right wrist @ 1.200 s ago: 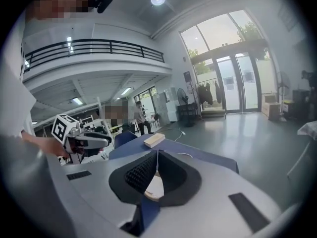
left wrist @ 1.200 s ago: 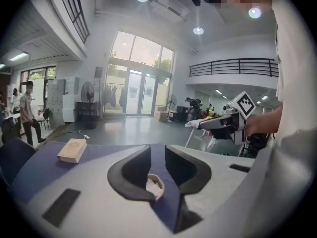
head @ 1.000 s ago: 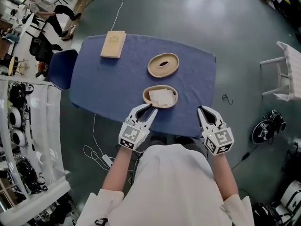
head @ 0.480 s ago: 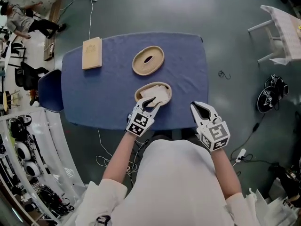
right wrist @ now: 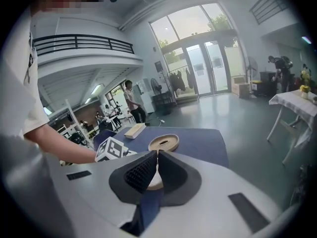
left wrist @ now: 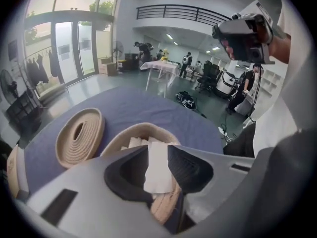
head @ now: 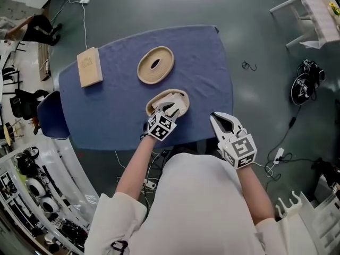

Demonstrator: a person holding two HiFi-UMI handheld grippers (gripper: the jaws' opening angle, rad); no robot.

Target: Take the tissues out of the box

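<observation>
The left gripper [head: 169, 110], earlier at the table's near edge, has dropped onto the box [head: 175, 91]. Its jaws have just been opening and stand apart, with the tissues [left wrist: 158, 167], soft, white and folded, between them and unpinched. The box is oval, woven rope. To its right, the right gripper [head: 218, 120] is closed and empty.

Head view: the left claw [head: 171, 109] covers the near half of the woven box [head: 161, 95] and most of the tissues [head: 180, 105]. Its jaws, just opened wider, straddle one tissue [left wrist: 158, 167], whose lower end runs behind the claw body in the left gripper view. The desk [head: 117, 110] near edge is masked by the person's torso [head: 204, 206]. Right gripper view: the right claw [right wrist: 156, 155], jaws together, hides nearly all the box. Marking on the wooden block [head: 89, 67]: too small to read.
</observation>
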